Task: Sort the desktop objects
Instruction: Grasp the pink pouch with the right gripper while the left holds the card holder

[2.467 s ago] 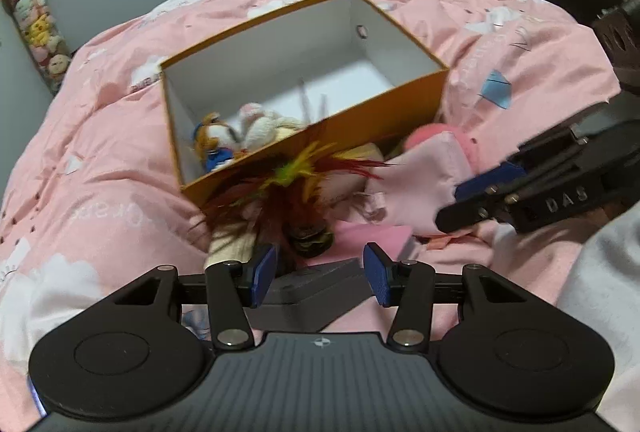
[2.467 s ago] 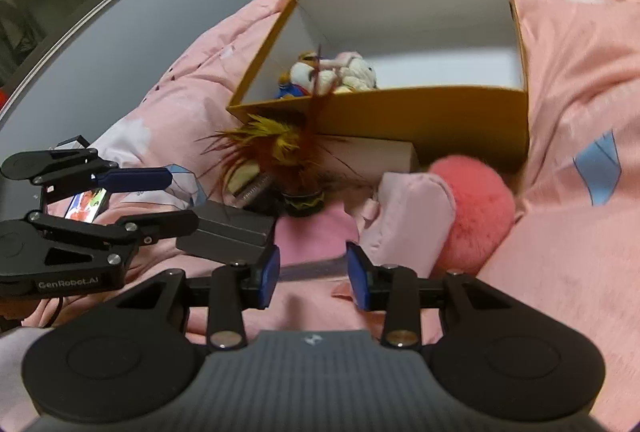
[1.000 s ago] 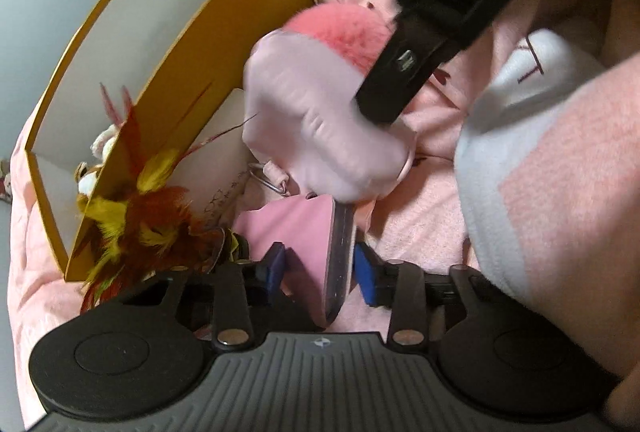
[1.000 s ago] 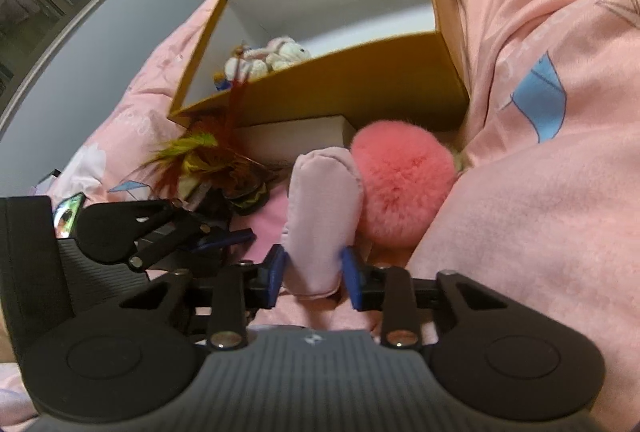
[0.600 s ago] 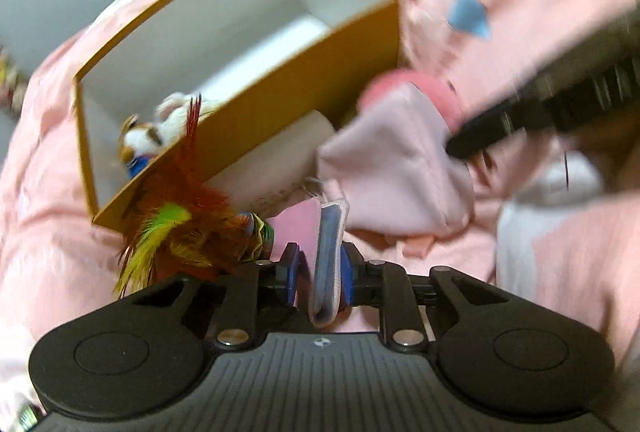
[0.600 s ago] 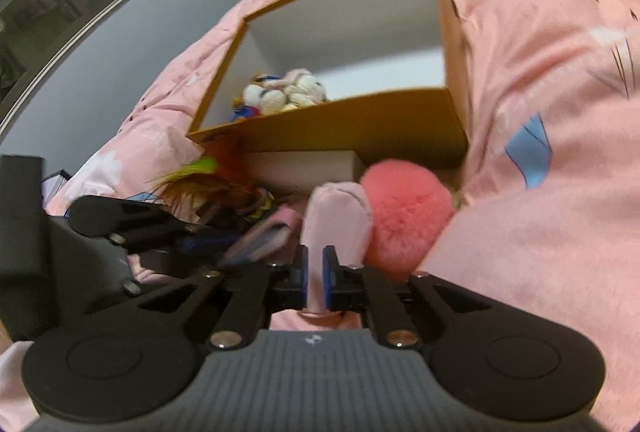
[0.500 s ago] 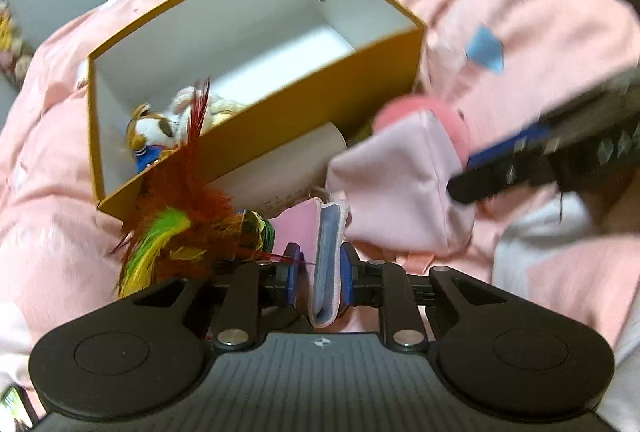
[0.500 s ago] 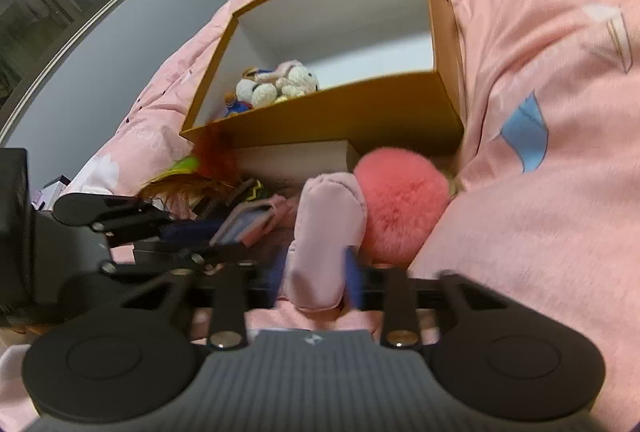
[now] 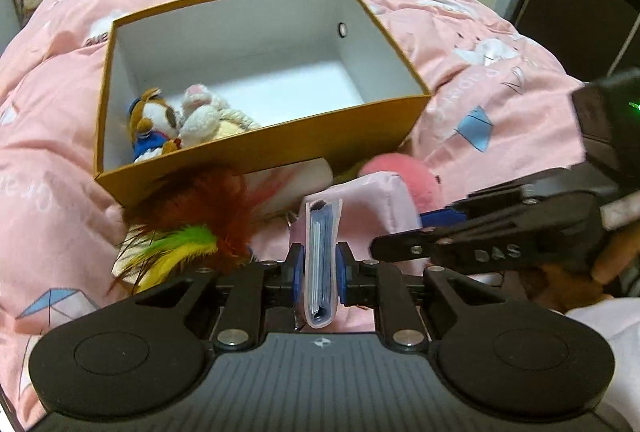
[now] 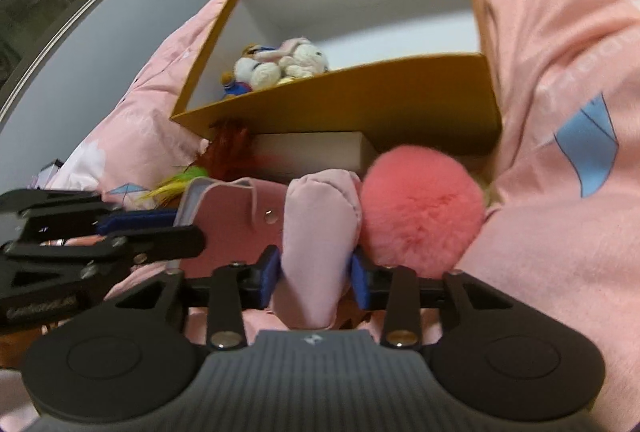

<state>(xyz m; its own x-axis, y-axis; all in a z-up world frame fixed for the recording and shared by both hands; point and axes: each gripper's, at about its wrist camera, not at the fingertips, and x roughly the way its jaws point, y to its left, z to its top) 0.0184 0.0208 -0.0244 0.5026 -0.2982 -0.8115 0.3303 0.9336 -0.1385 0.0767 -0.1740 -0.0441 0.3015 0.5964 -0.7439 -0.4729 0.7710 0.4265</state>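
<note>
Box [image 9: 256, 148]: plush toys [image 9: 180, 120] inside. Outstanding: pink card wallet [image 9: 320, 252], left gripper [image 9: 319, 272] closing on it; pink pouch [image 10: 316, 232], right gripper [image 10: 316, 276] closing around it; feathers [image 9: 192, 224], pompom [image 10: 420, 208].

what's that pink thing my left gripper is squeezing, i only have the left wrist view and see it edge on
Observer: From the right wrist, the card holder shows a flat pink face with a snap button.
Operator: is the right gripper on anything
Observer: Its jaws are closing on the pale pink pouch, pads at both sides.
Operator: what's beside the pouch
Observer: The pink pompom is round, fluffy and touches the pouch.
</note>
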